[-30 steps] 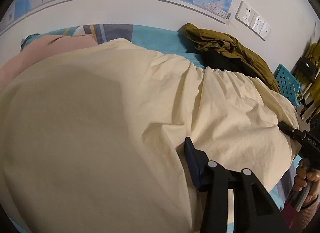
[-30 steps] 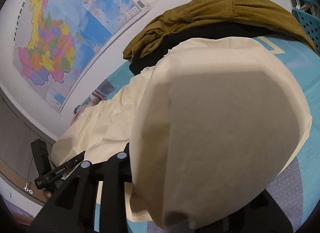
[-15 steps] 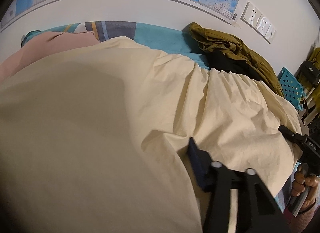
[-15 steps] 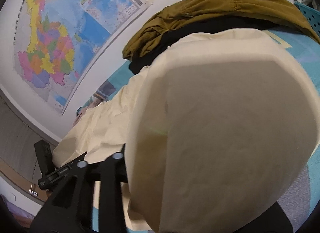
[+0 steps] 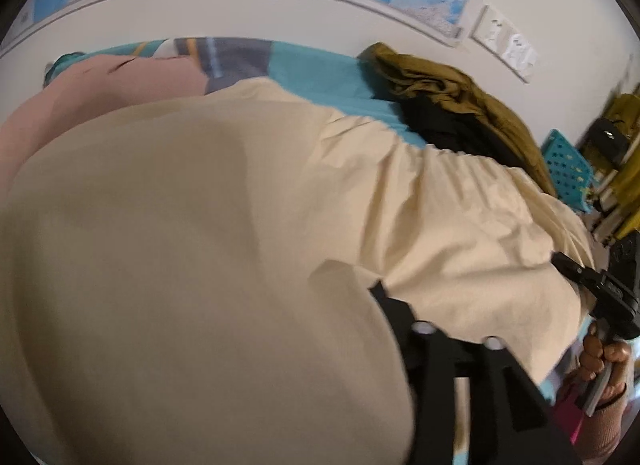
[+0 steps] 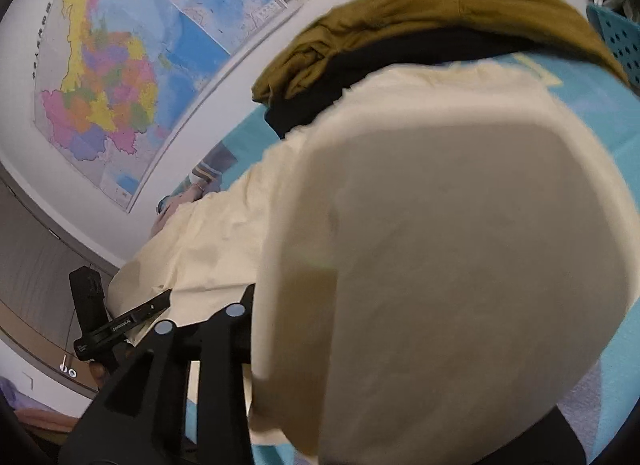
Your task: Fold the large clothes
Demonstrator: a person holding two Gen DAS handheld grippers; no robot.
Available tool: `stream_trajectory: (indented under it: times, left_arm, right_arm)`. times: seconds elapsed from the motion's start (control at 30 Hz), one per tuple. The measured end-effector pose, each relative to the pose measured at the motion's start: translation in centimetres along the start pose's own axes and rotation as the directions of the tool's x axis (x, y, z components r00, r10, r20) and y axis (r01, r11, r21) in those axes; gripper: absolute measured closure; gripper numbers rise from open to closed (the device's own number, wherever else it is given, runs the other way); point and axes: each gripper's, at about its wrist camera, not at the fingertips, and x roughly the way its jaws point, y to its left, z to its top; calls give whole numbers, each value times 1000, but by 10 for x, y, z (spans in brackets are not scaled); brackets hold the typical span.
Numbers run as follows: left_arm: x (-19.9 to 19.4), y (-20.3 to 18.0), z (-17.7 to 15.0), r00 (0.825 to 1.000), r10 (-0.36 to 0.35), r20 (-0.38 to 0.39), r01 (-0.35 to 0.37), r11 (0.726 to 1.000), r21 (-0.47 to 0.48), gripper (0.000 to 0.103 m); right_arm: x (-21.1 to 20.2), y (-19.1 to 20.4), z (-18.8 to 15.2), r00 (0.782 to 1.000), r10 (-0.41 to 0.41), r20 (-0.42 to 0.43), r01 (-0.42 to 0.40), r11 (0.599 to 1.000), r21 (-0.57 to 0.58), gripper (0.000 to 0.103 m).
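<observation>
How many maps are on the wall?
2. A big colourful map hangs on the wall, and a smaller blue map sits beside it, nearer the sockets. More could be hidden outside the pictures.

Black angular tool frames, silver screw heads; pink knit sleeve

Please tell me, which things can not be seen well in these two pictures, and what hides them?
- Left gripper: left wrist view, cream garment drapes over its fingers; jaws opening, grip unclear.
- Right gripper: right wrist view, the same cloth covers its fingertips; jaws opening.
- Black garment: mostly under the olive garment.
- Bed sheet: largely covered.
</observation>
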Motion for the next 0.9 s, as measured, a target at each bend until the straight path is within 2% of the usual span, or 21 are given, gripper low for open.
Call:
stream_trajectory:
  times: [0.13, 0.27, 0.3, 0.33, 0.37, 0.43, 0.5, 0.63, 0.9]
  left_arm:
    - [8, 1, 0, 1000, -2, 7, 2, 1000, 2, 36]
    - [13, 0, 3, 1000, -14, 22, 14, 1000, 11, 31]
    - [14, -1, 4, 1000, -8, 25, 7, 1000, 7, 36]
    - [14, -1, 4, 1000, 1, 28, -2, 1000, 7, 49]
    - [14, -2, 4, 1000, 0, 23, 0, 1000, 6, 54]
    - [11, -3, 7, 1000, -17, 20, 18, 1000, -7, 73]
    - [4, -8, 9, 999, -1, 39, 0, 1000, 21, 80]
    - [-12, -16, 17, 997, 3, 80, -8, 998, 59, 87]
    - [-46, -18, 43, 986, -4, 165, -10, 996, 86, 90]
  right_arm:
    - [9, -7, 0, 1000, 9, -3, -9, 999, 38, 48]
    - [16, -5, 4, 1000, 17, 14, -18, 999, 47, 41]
    - [18, -4, 5, 1000, 15, 13, -16, 999, 44, 43]
    - [20, -2, 5, 1000, 10, 13, -10, 999, 42, 53]
    - [21, -2, 6, 1000, 11, 11, -11, 999, 42, 59]
    - [18, 5, 9, 1000, 23, 13, -24, 1000, 13, 78]
    - [11, 15, 12, 999, 36, 25, -36, 999, -10, 83]
    - [-8, 38, 22, 996, 65, 62, -61, 996, -67, 87]
    - [-34, 88, 42, 985, 116, 131, -90, 978, -190, 88]
